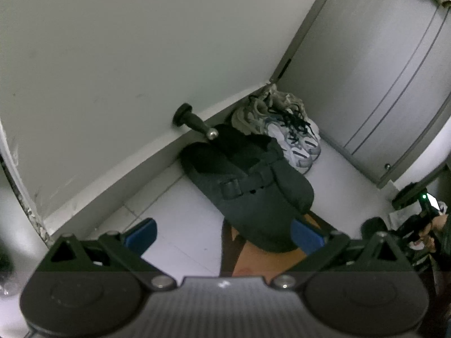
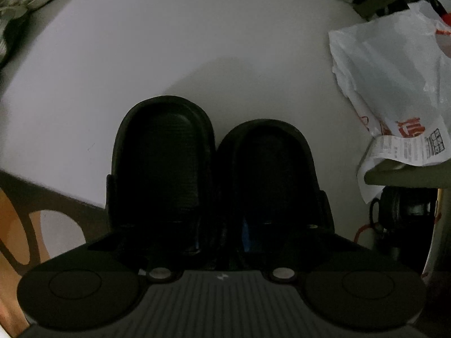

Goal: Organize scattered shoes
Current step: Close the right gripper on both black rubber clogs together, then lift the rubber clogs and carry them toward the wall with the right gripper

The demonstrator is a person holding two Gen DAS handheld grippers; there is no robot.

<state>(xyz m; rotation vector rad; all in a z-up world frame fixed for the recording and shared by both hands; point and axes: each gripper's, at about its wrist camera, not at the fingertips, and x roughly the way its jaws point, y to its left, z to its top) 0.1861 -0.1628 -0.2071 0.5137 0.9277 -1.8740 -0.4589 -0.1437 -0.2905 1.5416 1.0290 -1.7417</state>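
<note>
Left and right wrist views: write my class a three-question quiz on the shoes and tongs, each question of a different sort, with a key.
1. True or false: the left tongs are clamped on the black clog.
2. Multiple choice: what lies just beyond the clog in the left wrist view? A) a cardboard box B) laced sneakers C) a broom
3. Short answer: how many black slippers do the right tongs pinch together?

Key: 1 false, the pads stand wide apart; 2 B; 3 two, side by side.
</note>
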